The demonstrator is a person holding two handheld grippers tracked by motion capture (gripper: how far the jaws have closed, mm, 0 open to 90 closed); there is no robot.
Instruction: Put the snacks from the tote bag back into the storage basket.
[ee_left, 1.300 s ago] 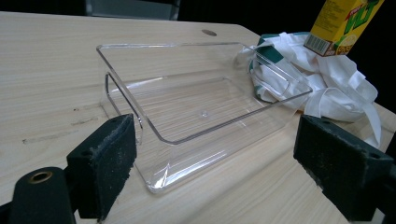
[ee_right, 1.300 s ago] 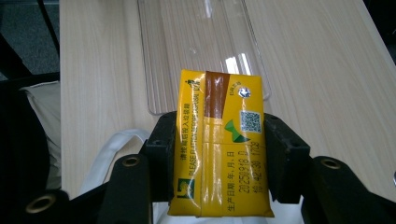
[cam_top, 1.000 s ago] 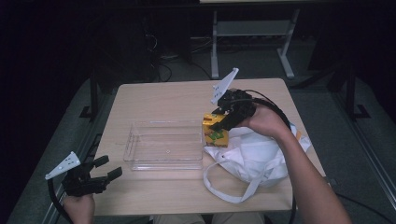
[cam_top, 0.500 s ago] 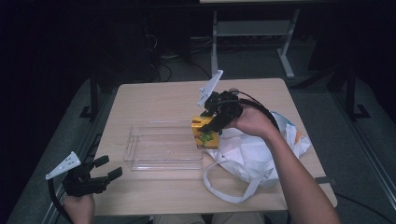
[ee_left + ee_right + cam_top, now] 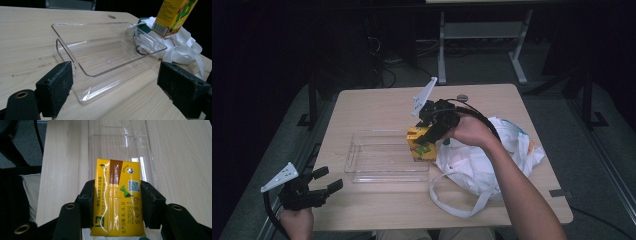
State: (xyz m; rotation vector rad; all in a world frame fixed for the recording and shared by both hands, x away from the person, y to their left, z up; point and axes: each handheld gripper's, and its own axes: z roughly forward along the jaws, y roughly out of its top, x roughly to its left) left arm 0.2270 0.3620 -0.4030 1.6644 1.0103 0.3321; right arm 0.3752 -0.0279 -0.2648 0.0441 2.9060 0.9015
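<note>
Yellow drink carton [image 5: 117,197] — printed, upright

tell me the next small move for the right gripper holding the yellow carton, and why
Probably carry it a little further over the clear tray, then lower it in. The right gripper is clamped on the yellow drink carton, which hangs at the tray's right end beside the white bag, and the tray is empty.

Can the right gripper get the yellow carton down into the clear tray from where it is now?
Probably yes: the right gripper holds the yellow carton at the clear tray's near edge, and nothing lies in the tray.
</note>
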